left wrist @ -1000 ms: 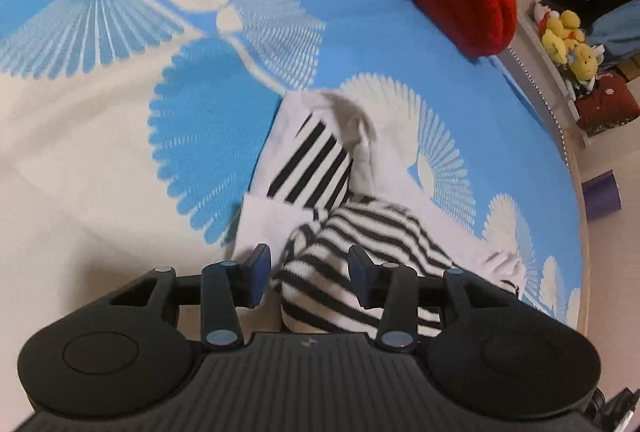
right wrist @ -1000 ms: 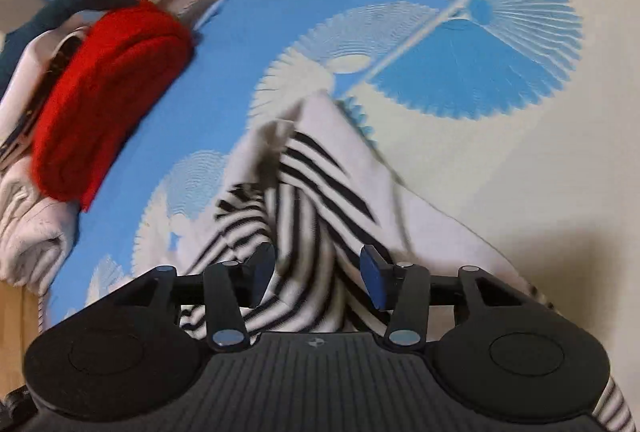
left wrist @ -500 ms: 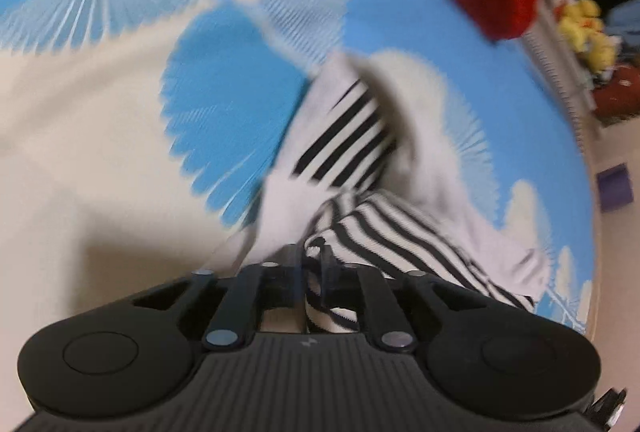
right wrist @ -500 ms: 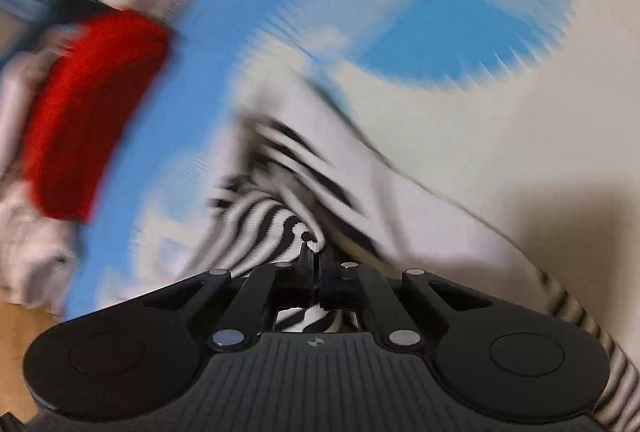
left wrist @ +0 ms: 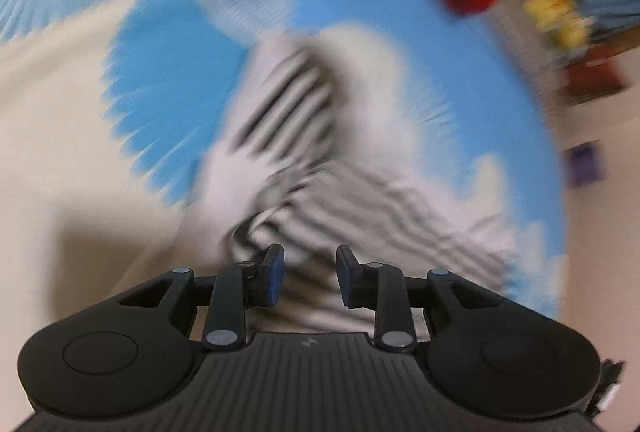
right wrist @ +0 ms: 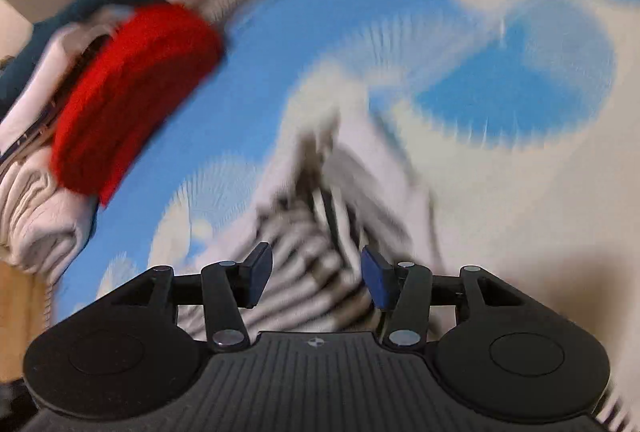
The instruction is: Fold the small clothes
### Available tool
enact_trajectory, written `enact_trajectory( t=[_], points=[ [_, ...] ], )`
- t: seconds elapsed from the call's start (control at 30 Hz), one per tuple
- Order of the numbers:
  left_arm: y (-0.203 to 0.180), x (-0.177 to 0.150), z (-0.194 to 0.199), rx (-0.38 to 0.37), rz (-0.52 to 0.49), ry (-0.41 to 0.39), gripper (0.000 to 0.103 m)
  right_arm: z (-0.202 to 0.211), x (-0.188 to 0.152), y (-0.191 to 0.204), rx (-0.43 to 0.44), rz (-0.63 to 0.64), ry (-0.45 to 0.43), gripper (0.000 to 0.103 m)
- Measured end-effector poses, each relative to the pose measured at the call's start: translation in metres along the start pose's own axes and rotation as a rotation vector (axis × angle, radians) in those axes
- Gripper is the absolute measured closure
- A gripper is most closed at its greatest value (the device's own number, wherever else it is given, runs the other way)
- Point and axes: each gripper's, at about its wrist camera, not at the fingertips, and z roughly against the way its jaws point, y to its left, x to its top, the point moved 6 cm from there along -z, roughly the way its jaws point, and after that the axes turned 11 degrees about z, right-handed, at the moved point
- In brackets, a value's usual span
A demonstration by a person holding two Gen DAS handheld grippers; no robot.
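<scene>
The striped garment, black-and-white with plain white parts, lies crumpled on the blue-and-cream fan-print bedspread, right in front of both grippers. Everything's pretty motion-blurred. The left gripper has its jaws spread apart with stripey fabric showing in the gap, not pinched as far as I can see. Same deal for the right gripper: jaws wide, nothing held. Out at 10 o'clock in the right view there's a red knit item sitting on a whitish folded pile. In the left view, yellow plush toys sit at 2 o'clock past the bed edge.
</scene>
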Motion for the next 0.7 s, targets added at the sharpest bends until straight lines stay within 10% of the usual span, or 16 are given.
enact_trajectory(
  t=[0.33, 0.57, 0.7],
  points=[
    [-0.028, 0.002, 0.044, -0.053, -0.088, -0.108, 0.065, 0.021, 0.004, 0.008, -0.036, 0.044, -0.106, 0.052],
    [-0.022, -0.027, 0.023, -0.016, -0.089, 0.002, 0.062, -0.020, -0.029, -0.016, -0.138, 0.003, 0.099, 0.054],
    [-0.002, -0.044, 0.006, 0.106, -0.054, 0.060, 0.059, -0.003, -0.024, -0.005, -0.139, 0.037, 0.044, 0.053]
  ],
)
